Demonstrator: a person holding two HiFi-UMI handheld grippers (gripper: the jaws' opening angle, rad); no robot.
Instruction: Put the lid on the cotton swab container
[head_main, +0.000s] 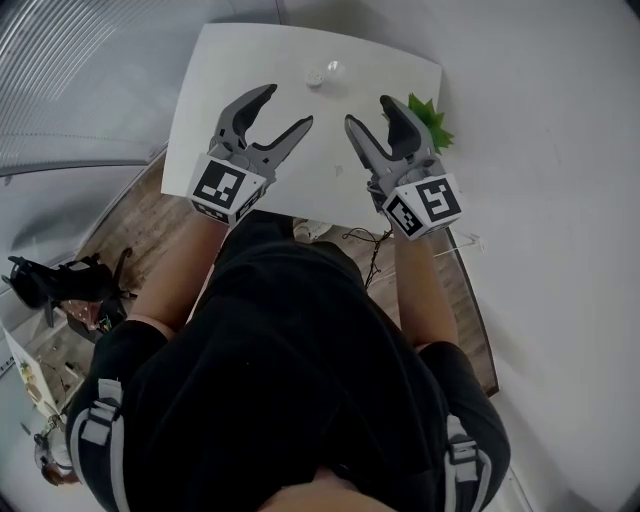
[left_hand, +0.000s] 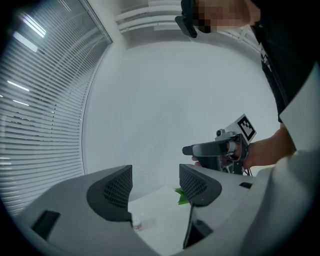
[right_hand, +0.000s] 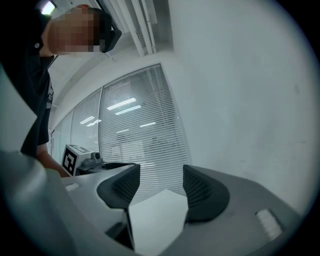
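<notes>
While my left claw (head_main: 288, 106) and right claw (head_main: 369, 110) gape empty over the desk (head_main: 230, 80), the container (head_main: 325, 73) lies ahead, between them. It is too small to tell whether it is capped.

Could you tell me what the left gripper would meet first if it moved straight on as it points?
Likely the container on the table, lying ahead of the left gripper; depth is unclear, so it might pass above it.
</notes>
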